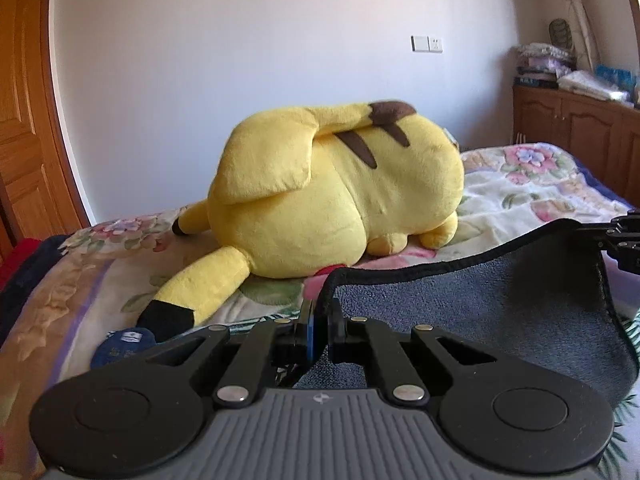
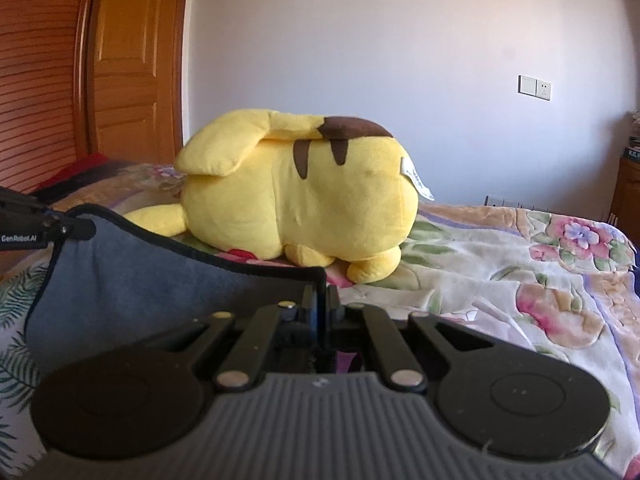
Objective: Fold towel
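Observation:
A grey-blue towel (image 1: 480,312) with a black hem is held up above the bed, stretched between both grippers. My left gripper (image 1: 320,320) is shut on its left corner. My right gripper (image 2: 320,304) is shut on its right corner; the towel (image 2: 132,280) hangs to its left there. The right gripper also shows at the right edge of the left wrist view (image 1: 624,236), and the left gripper at the left edge of the right wrist view (image 2: 48,224). The towel's lower part sags out of sight behind the gripper bodies.
A large yellow plush toy (image 1: 340,192) lies on the floral bedspread (image 1: 540,192) just beyond the towel. A wooden door (image 2: 132,60) stands at the left, a wooden cabinet (image 1: 580,128) with stacked items at the right. A small blue object (image 1: 124,344) lies near the toy's ear.

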Demonstrator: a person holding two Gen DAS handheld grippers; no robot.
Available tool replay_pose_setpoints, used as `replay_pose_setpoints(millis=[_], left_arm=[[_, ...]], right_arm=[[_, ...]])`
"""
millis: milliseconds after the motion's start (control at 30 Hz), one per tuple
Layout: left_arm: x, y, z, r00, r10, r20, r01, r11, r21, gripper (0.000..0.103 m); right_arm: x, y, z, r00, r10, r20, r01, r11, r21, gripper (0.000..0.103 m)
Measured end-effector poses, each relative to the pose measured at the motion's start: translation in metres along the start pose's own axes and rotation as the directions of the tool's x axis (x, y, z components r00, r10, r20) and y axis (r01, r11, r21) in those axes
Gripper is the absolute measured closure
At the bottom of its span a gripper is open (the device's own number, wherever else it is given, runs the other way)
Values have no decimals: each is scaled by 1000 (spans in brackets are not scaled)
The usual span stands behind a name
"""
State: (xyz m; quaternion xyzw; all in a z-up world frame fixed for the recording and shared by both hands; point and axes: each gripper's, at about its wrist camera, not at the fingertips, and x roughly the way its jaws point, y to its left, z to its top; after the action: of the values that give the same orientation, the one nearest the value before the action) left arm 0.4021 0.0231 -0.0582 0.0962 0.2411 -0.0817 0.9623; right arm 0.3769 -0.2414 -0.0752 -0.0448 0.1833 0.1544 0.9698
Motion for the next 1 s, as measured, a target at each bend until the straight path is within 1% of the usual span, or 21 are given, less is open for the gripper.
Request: replay_pose_setpoints(millis=[67, 233, 300, 367, 400, 433, 467, 500, 533, 567, 600, 633, 667, 700, 733, 767, 800, 1000], left_arm=[[12, -2, -5, 1000, 3, -19, -3, 1000, 12, 97], [40, -3, -20, 999, -5, -52, 5, 1000, -12, 97], [49, -4, -25, 997, -7, -74, 7, 1000, -7, 96], [55, -3, -30, 996, 1, -88, -2, 1000, -15, 88], [56, -3, -32, 996, 7, -90, -9, 1000, -23, 82], [55, -2, -34, 996, 15, -86, -18, 999, -30, 64], [55, -1, -35, 997, 19, -77, -22, 999, -35, 44], [54, -1, -36, 997, 23, -71, -26, 999, -38, 37], [53, -1, -38, 997, 28, -67, -31, 999, -39, 31], [52, -1, -39, 997, 24, -67, -27, 999, -42, 30], [51, -1, -39, 997, 15, -72, -18, 999, -45, 29], [50, -2, -40, 997, 7, -76, -11, 999, -48, 26], [48, -2, -40, 997, 2, -78, -6, 999, -50, 20], [45, -4, -40, 997, -1, -78, -3, 999, -48, 17], [43, -5, -40, 997, 0, -77, -3, 999, -45, 12], [39, -7, -41, 997, 2, -76, -6, 999, -42, 11], [36, -8, -41, 997, 7, -79, -10, 999, -43, 10], [2, -16, -45, 995, -4, -99, -2, 998, -55, 7]], right_arm=[[9, 0, -3, 1000, -9, -12, 9, 1000, -11, 99], [30, 3, -17, 998, -29, -57, 26, 999, -42, 99], [35, 0, -23, 997, -34, -70, 31, 999, -37, 99], [39, -4, -27, 996, -32, -84, 30, 999, -17, 98], [40, -7, -30, 996, -30, -88, 30, 1000, -1, 98], [42, -9, -32, 996, -28, -90, 29, 1000, 12, 95], [43, -11, -34, 995, -26, -96, 28, 999, 21, 82], [44, -12, -35, 994, -27, -103, 29, 999, 24, 56], [43, -12, -36, 995, -27, -99, 30, 999, 27, 44], [42, -13, -37, 995, -26, -92, 29, 999, 32, 30], [40, -13, -37, 996, -24, -84, 28, 999, 38, 29], [39, -13, -37, 997, -19, -81, 23, 999, 42, 29], [39, -13, -36, 997, -15, -82, 19, 999, 44, 29], [38, -13, -35, 997, -13, -81, 17, 999, 47, 29], [36, -12, -35, 997, -12, -81, 16, 999, 51, 28], [35, -11, -35, 996, -10, -83, 15, 998, 57, 24], [33, -11, -35, 996, -6, -86, 11, 998, 63, 20], [9, -7, -34, 995, 3, -100, 5, 997, 80, 2]])
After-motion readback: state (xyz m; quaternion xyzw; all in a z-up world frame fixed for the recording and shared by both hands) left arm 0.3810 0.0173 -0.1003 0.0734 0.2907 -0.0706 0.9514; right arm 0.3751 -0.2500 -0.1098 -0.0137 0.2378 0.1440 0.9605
